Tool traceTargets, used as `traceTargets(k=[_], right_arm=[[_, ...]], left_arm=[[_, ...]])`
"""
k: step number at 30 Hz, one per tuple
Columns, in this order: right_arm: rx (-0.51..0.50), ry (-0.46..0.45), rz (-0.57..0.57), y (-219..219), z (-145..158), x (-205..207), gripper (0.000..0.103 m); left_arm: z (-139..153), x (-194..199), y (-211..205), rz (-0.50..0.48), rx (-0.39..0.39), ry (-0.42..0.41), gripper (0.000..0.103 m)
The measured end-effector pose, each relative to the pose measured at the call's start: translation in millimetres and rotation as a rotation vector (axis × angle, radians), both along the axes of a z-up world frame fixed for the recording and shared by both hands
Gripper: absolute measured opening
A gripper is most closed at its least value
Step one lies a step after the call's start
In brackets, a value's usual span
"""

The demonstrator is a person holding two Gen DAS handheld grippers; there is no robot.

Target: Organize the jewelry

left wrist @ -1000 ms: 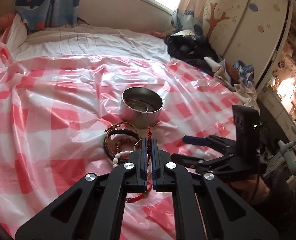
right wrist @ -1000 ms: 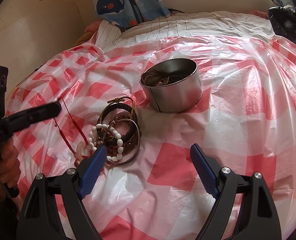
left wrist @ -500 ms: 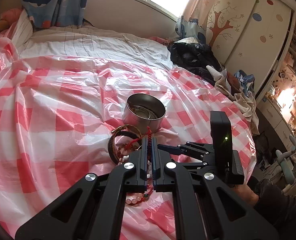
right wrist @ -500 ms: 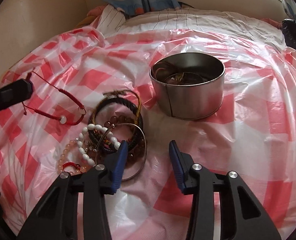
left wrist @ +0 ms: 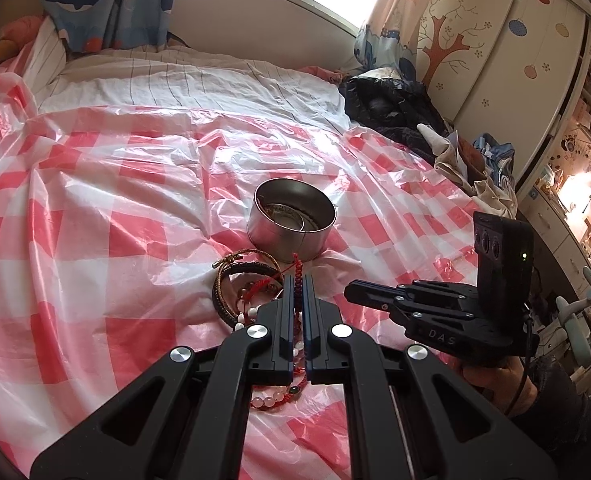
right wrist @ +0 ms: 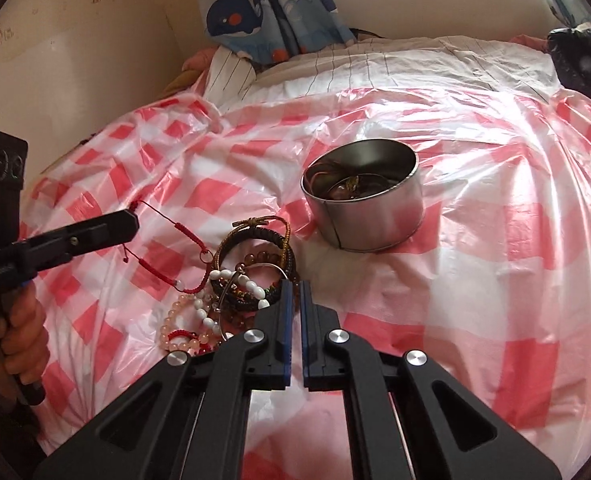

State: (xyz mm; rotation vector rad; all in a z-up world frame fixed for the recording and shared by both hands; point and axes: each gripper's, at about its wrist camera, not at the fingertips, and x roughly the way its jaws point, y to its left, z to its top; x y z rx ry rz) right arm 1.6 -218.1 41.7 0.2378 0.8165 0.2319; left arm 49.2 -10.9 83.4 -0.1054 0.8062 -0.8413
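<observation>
A round metal tin (left wrist: 291,220) (right wrist: 365,196) with some jewelry inside stands on the red-checked plastic sheet (left wrist: 95,208). In front of it lies a pile of bracelets (right wrist: 251,276) (left wrist: 247,288): dark braided ones, white beads, pink beads. My left gripper (left wrist: 298,280) (right wrist: 131,222) is shut on a red cord bracelet (right wrist: 167,248) and holds it lifted left of the pile. My right gripper (right wrist: 294,286) (left wrist: 351,290) is shut with nothing visibly in it, its tips at the pile's right edge.
The sheet covers a bed with a striped white sheet (left wrist: 199,80) behind. Dark clothes (left wrist: 391,108) lie at the far right by a wardrobe (left wrist: 495,60). A whale-print curtain (right wrist: 263,4) hangs by the wall.
My right gripper has closed from wide open to shut and moved up to the pile. My left gripper has lifted the red cord bracelet up and away from the pile.
</observation>
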Motion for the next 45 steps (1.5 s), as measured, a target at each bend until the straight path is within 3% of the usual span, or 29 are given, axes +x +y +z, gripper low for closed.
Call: traceTargets(k=[1, 2, 3, 4, 5, 7, 10, 15, 16, 17, 18, 28, 33, 45], right_arm=[[0.007, 0.011, 0.002, -0.9, -1.1, 2.9, 0.004], [0.012, 0.025, 0.005, 0.1, -3.1, 5.7, 0.015], [0.012, 0.031, 0.007, 2.0, -4.5, 7.7, 0.029], [0.004, 0.029, 0.009, 5.2, -5.6, 9.5, 0.06], [-0.004, 0.023, 0.015, 7.7, -6.2, 9.6, 0.062], [-0.027, 0.035, 0.031, 12.4, -9.0, 14.6, 0.058], [-0.047, 0.049, 0.02, 13.3, -13.7, 24.0, 0.04], [-0.13, 0.09, 0.043, 23.9, -28.0, 34.8, 0.032], [-0.15, 0.091, 0.054, 27.8, -29.7, 35.2, 0.024], [-0.159, 0.086, 0.057, 29.3, -29.5, 34.5, 0.007], [-0.153, 0.081, 0.059, 28.8, -29.0, 33.3, 0.003], [-0.006, -0.031, -0.042, -6.7, 3.9, -12.1, 0.003], [0.049, -0.005, -0.077, -19.3, -3.8, -18.3, 0.003], [0.057, -0.017, -0.077, -19.2, -6.1, -16.7, 0.004]], left_arm=[[-0.7, 0.2, -0.1, 0.002, -0.001, 0.003, 0.003], [-1.5, 0.5, -0.1, 0.004, 0.0, 0.006, 0.003], [-2.3, 0.6, -0.4, 0.005, 0.001, 0.008, 0.003], [-3.0, 0.8, -0.8, 0.005, 0.002, 0.01, 0.003], [-3.3, 1.0, -0.8, 0.005, 0.003, 0.01, 0.003], [-3.4, 1.1, -1.6, 0.003, 0.004, 0.009, 0.003], [-3.6, 0.8, -2.3, -0.001, 0.005, 0.006, 0.003], [-2.6, 1.6, -2.3, -0.003, 0.002, 0.005, 0.003], [-2.6, 1.9, -2.3, -0.002, 0.002, 0.005, 0.003], [-2.6, 2.0, -2.4, -0.001, 0.003, 0.004, 0.003], [-2.8, 2.1, -2.5, 0.0, 0.005, 0.004, 0.003], [-1.0, 0.3, -5.7, -0.01, 0.009, -0.003, 0.003], [-2.2, -2.9, -11.0, -0.019, 0.024, -0.009, 0.003], [-2.7, -8.9, -24.5, -0.008, 0.133, -0.07, 0.003]])
